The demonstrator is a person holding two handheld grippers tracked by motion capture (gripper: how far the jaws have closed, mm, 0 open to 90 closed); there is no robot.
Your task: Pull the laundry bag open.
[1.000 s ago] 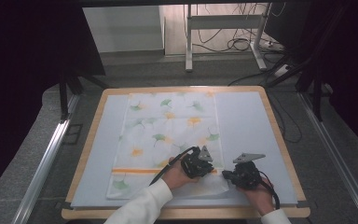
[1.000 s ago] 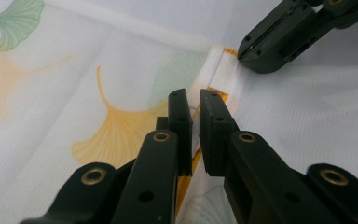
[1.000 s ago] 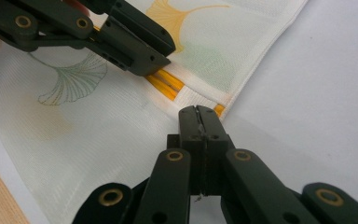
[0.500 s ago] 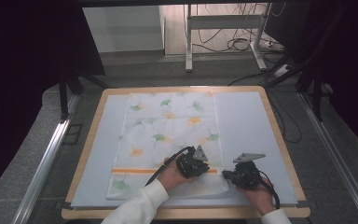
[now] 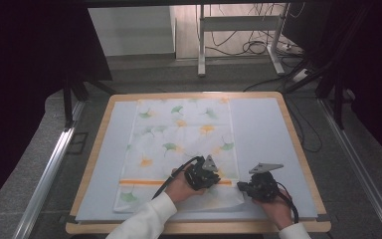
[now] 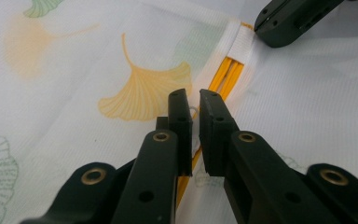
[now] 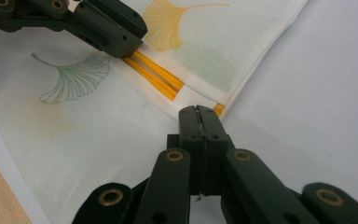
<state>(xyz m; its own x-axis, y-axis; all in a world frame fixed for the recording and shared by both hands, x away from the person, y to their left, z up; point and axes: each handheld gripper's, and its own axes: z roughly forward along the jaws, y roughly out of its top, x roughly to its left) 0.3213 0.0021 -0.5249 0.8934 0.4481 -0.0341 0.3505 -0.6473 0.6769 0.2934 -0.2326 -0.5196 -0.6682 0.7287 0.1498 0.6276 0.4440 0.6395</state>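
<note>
Evidently the right gripper [image 7: 199,112] is pinching the near right edge of the cloth [image 5: 179,139] spread flat on the table [image 5: 263,129] to anchor it, while the left gripper [image 6: 193,100] — jaws nearly together — nips the fabric by the orange stripe [image 6: 226,74], probably to fold it.

A pale blue mat [image 5: 263,134] covers a wooden-edged table [image 5: 291,129]. Beyond the table stands a metal stand [image 5: 201,37] with a tangle of cables [image 5: 251,47] on the floor. A metal rail [image 5: 49,174] runs along the table's left side.
</note>
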